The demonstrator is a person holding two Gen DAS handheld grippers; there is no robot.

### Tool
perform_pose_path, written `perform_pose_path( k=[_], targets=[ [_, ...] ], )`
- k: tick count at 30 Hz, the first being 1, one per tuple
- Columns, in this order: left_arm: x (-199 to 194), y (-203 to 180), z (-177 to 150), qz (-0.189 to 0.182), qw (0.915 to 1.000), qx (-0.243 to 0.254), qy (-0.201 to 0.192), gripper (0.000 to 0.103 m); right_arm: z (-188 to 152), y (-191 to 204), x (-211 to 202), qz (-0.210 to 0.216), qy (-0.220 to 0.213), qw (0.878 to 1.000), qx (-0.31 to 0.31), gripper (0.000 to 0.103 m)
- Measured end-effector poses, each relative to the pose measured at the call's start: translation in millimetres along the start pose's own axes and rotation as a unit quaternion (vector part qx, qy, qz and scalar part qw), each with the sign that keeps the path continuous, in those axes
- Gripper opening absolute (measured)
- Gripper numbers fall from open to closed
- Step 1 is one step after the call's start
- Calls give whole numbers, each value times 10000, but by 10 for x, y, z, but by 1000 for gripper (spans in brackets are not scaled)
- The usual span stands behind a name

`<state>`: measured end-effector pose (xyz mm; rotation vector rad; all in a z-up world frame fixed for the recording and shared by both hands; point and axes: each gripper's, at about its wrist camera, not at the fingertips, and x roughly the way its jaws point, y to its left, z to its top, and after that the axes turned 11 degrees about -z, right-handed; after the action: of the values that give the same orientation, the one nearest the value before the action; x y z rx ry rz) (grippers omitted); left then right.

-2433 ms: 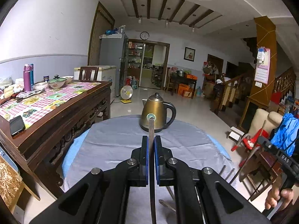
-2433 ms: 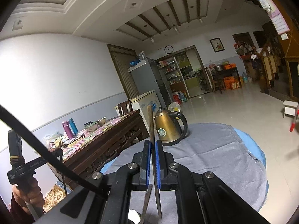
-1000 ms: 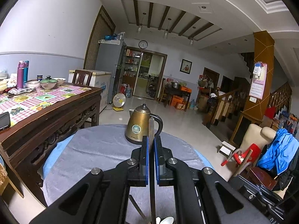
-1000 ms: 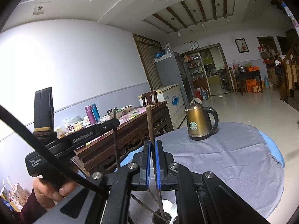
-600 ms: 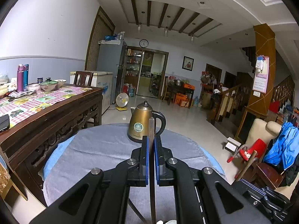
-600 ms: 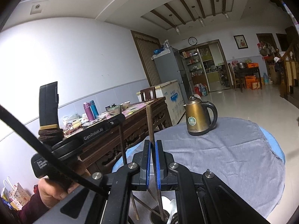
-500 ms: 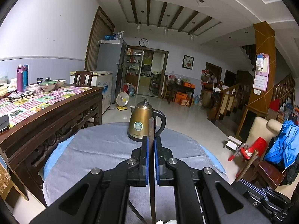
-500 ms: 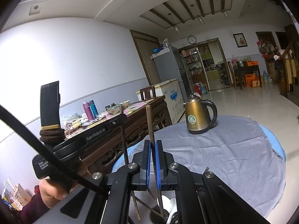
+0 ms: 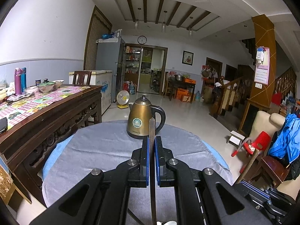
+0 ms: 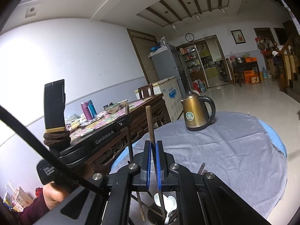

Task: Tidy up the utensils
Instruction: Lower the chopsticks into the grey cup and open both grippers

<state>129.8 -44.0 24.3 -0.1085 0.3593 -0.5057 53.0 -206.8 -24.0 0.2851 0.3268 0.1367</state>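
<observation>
1. Straight ahead on the grey-clothed round table (image 9: 97,150) stands a brass-coloured kettle (image 9: 142,119), upright, handle to the right, well beyond both grippers.
2. To the left runs a dark carved wooden sideboard (image 9: 56,118) with a checked cloth, bowls and two bottles (image 9: 19,80) on it; it sits just beside the round table's edge.
3. Over on the right: a red child's chair (image 9: 256,144) and a blue jacket (image 9: 286,140) on the floor side, well clear of the table.
4. The left gripper (image 9: 152,144) has its blue-padded fingers (image 9: 146,161) pinched narrow on a thin upright utensil handle (image 9: 151,131); the handle pokes up above the fingertips, across the kettle's lower right side, and runs down between the pads out of the bottom of the view.
5. The right gripper (image 10: 153,150) is likewise pinched narrow on a brown stick-like utensil (image 10: 149,123), which leans slightly left and rises above the fingertips.
6. Below the right gripper's fingers a utensil holder (image 10: 165,213) shows, with white spoons (image 10: 169,204) and thin sticks in it; the held utensil's lower end points down toward it, though whether it reaches inside is hidden.
7. From the right wrist view, the left gripper's body crosses the left side, a hand (image 10: 54,196) gripping its handle.
</observation>
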Motion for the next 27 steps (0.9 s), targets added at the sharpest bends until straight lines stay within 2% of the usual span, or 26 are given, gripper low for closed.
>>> perform_pose_path(
  k=[27],
  targets=[
    [164,64,-103,56,9997,-29,219,6,-40,-41,86,-4,174,9998,66,6]
  ],
)
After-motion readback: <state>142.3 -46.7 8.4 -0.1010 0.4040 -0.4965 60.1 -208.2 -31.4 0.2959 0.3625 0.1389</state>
